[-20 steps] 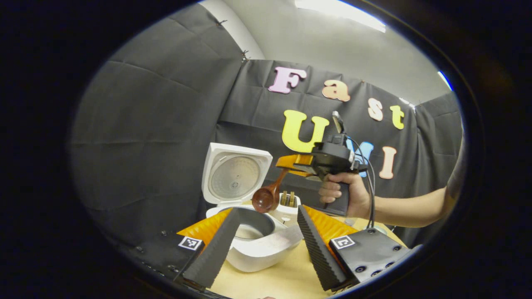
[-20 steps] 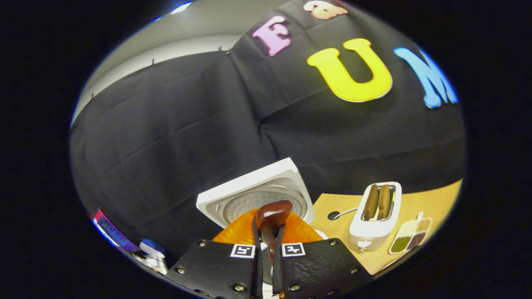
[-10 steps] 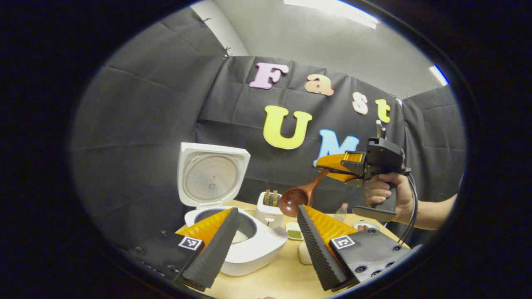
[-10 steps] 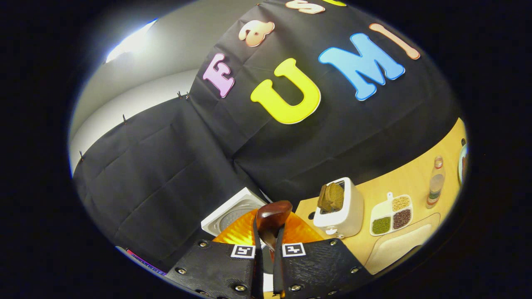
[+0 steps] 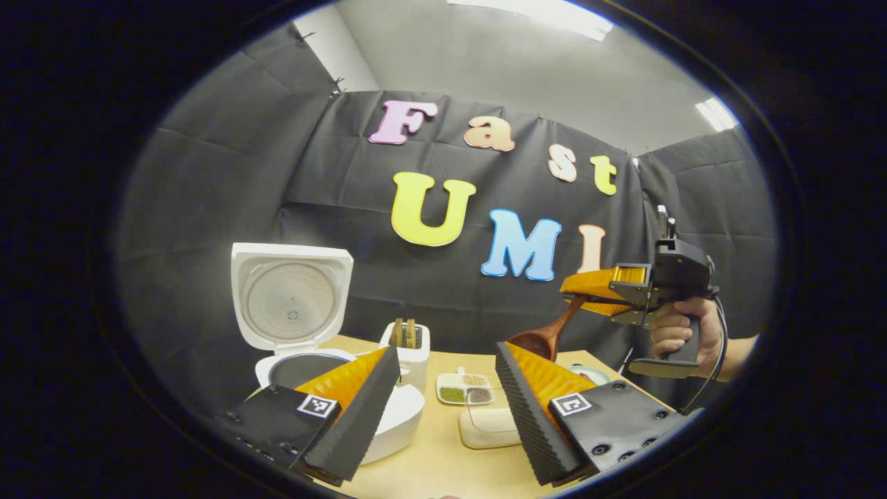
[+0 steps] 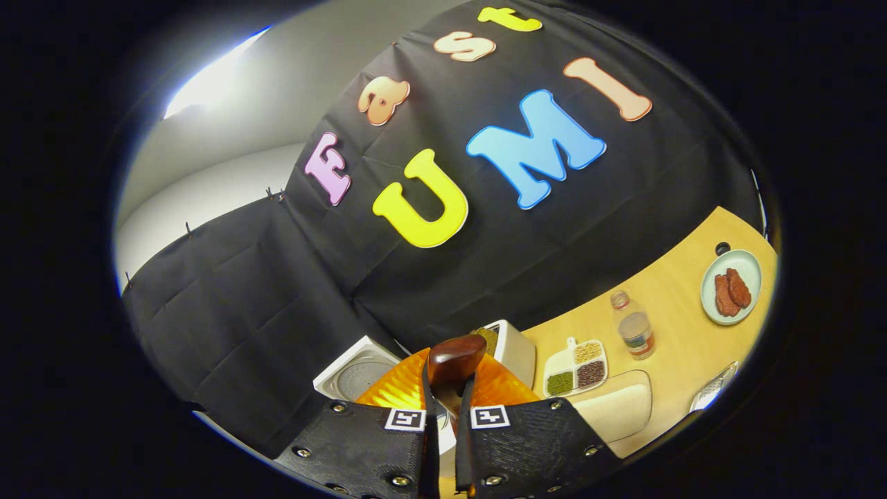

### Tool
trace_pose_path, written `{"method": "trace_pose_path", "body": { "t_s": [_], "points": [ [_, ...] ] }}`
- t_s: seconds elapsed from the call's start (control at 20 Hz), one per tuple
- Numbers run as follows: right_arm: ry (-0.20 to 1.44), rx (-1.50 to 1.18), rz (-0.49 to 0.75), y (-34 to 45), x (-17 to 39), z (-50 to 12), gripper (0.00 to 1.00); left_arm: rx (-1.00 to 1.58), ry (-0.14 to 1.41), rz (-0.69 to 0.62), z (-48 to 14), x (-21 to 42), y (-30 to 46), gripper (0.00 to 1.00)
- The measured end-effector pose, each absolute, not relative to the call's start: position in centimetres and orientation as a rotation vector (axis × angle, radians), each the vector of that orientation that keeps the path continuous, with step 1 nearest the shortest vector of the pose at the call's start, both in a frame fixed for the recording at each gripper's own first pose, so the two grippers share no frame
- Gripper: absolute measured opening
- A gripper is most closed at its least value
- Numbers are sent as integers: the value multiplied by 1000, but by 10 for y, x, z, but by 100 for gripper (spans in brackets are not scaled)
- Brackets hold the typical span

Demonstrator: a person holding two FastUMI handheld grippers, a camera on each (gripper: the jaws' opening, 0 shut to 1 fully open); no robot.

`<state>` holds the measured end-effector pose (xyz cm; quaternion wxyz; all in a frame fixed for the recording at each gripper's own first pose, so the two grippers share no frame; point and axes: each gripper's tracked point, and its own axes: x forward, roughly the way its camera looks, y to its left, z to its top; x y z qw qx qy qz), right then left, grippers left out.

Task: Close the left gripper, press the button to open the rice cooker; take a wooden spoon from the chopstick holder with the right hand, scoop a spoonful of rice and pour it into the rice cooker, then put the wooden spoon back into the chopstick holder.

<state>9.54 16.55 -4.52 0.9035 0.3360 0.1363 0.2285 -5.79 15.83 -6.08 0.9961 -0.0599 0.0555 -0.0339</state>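
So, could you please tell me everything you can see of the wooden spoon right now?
The wooden spoon looks like dark reddish-brown, glossy wood, with a rounded bowl and a slim handle. The right gripper holds it by the handle, jaws shut on it, in the air above the table, bowl hanging lower than the handle. In the right gripper view the spoon sticks out between the jaws. Whether it holds rice cannot be told.

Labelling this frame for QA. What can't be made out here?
- Rice cooker pot contents: left gripper view, hidden by a finger of the left gripper.
- Wooden spoon bowl contents: left gripper view, partly behind the other finger; right gripper view, seen from behind.
- Chopstick holder: cannot place it.
- Compartment tray contents: too small to name.
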Motion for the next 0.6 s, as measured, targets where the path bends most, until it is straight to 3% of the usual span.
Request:
{"method": "trace_pose_path", "body": {
  "t_s": [0.6],
  "points": [
    [249,687,280,36,71,-73,9,-92,112,-200,-53,-25,61,96]
  ]
}}
